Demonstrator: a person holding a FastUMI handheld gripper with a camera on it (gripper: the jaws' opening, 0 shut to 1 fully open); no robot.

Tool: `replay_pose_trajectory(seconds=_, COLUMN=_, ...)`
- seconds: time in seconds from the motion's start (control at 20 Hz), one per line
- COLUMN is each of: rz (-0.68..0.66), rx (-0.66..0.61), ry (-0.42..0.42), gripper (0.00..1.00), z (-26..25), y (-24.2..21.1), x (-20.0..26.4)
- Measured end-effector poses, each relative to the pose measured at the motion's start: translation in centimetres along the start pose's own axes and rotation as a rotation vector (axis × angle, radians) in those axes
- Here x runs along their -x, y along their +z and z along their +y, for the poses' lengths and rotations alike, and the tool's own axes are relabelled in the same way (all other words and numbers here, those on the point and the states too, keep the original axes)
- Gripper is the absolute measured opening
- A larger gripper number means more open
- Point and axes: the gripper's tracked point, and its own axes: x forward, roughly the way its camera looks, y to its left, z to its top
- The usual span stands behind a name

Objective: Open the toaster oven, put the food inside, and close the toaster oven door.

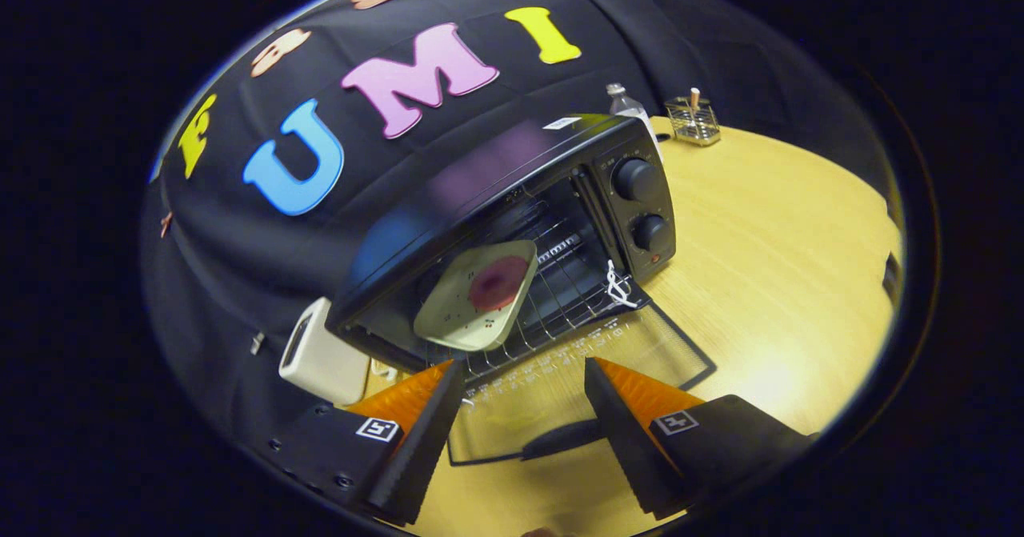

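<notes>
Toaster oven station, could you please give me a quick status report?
Tool open, holding nothing, above lowered glass door. Plate with food on rack inside toaster oven. Door not yet closed. Nothing in the way.

plate (478, 295) on rack (560, 297) inside toaster oven (512, 225)

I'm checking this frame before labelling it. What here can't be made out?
- Toaster oven interior: its back and left side lie dark under the roof, behind the plate with the food.
- Door handle: partly hidden behind the open tongs.
- Knob markings: too small.
- White box beside the oven: partly hidden by it.
- Bottle: lower part hidden behind the oven.
- Rack contents: too small.
</notes>
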Motion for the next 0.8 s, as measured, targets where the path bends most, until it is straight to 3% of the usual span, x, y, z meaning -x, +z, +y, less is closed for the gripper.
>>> replay_pose_trajectory(seconds=0.15, rz=0.047, rx=0.16, ry=-0.034, gripper=0.98, z=-2.9, y=-2.3, x=1.7)
replay_pose_trajectory(seconds=0.35, rz=0.12, rx=0.275, ry=-0.069, gripper=0.99, z=-5.2, y=-5.6, x=3.2)
replay_pose_trajectory(seconds=0.6, rz=0.209, rx=0.493, ry=-0.156, gripper=0.99, z=-8.0, y=-8.9, x=2.4)
replay_pose_trajectory(seconds=0.8, rz=0.234, rx=0.527, ry=-0.138, gripper=0.99, z=-7.1, y=-10.2, x=0.8)
